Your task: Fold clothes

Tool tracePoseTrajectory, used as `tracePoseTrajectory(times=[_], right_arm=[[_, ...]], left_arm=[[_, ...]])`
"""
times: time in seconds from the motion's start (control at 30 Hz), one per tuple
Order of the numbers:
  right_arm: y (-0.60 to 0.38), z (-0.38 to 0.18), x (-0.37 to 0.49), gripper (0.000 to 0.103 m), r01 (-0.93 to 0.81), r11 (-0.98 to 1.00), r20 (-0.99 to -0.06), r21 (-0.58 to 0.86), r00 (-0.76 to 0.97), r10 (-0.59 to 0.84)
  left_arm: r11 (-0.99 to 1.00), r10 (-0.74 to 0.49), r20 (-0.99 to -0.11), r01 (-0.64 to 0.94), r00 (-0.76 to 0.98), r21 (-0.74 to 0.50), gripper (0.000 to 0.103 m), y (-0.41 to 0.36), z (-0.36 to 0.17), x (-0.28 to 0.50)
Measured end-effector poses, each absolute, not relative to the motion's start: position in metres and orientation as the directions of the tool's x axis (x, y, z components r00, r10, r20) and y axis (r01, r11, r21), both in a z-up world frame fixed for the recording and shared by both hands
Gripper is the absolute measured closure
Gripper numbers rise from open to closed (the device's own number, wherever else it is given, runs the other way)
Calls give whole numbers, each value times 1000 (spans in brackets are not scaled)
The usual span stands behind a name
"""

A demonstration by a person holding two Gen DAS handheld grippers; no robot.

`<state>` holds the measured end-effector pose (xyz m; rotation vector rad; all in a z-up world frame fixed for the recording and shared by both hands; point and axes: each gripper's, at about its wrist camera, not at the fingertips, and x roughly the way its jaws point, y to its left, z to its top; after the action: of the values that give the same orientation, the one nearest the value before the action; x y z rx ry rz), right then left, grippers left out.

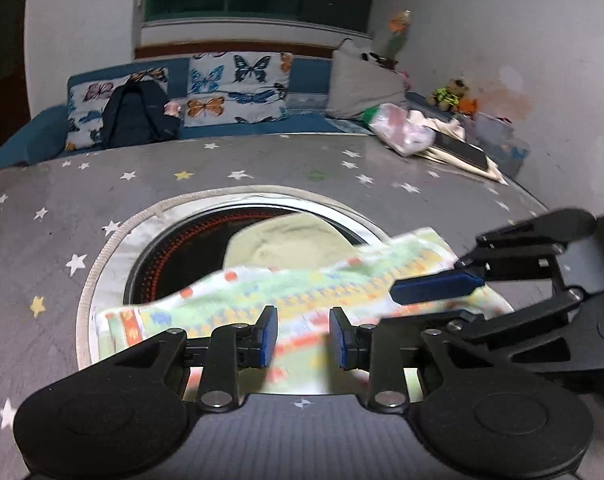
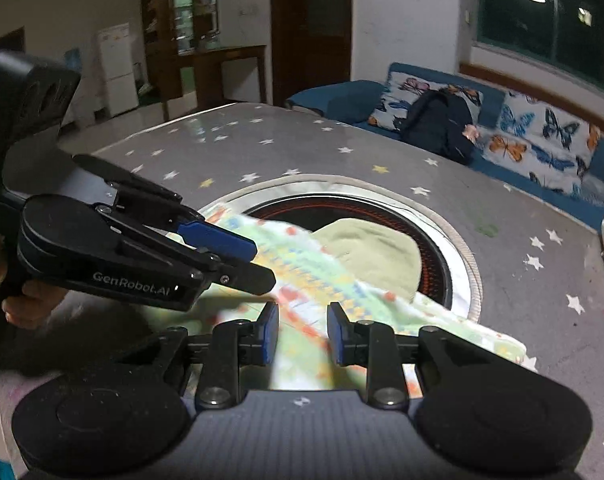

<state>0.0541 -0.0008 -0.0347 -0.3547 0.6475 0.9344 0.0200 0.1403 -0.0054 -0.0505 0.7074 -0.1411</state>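
A folded cloth (image 1: pixel 309 292) printed in green, yellow and orange lies across the near rim of a round black hotplate (image 1: pixel 174 256) set in the table. My left gripper (image 1: pixel 303 336) hovers low over the cloth's near edge. Its blue pads stand apart with fabric showing in the gap, and no pinch is visible. My right gripper (image 2: pixel 303 334) stands the same way over the cloth (image 2: pixel 313 276), pads apart. Each gripper shows in the other's view: the right gripper (image 1: pixel 437 286) at the cloth's right end, the left gripper (image 2: pixel 222 240) at its left end, held by a hand (image 2: pixel 22 300).
A pale green cloth (image 1: pixel 286 240) lies on the hotplate behind the printed one. The table (image 1: pixel 42 240) has a grey star-printed cover. A bag and papers (image 1: pixel 413 136) sit at its far right. Beyond stands a blue sofa (image 1: pixel 309 76) with butterfly cushions and a dark backpack (image 1: pixel 136 114).
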Motion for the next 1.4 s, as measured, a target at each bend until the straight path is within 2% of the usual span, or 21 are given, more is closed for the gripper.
tracePoseTrajectory(times=[0.4,0.67,0.83,1.0,1.17,1.3,1.4], right_arm=[[6,-64,18,77,-814,567,-653,-127,499,570],[-14,-47,4,77,-805,581,-616,-119,519,592],[-23,-63,5,77,-788,607,-639,-105,521,566],[-36,-53,2,77,-769,633,-623,-87,538,568],[-57,-63,10,76,-736,677,-651,-20,523,550],[-68,-59,8,76,-721,693,-648,-21,538,539],[-78,-64,14,76,-698,716,-664,-4,537,520]], left_arm=[[993,-114,-672,111,732,-47,71,127,-27,-1],[991,-129,-648,128,751,-49,70,121,-19,-15],[993,-110,-649,114,753,-36,70,121,-27,-16],[994,-104,-647,95,755,-49,69,126,-19,-21],[995,-98,-650,80,753,-57,67,129,-24,-27],[996,-88,-645,59,760,-67,65,134,-20,-33],[997,-72,-648,29,759,-77,61,143,-22,-38]])
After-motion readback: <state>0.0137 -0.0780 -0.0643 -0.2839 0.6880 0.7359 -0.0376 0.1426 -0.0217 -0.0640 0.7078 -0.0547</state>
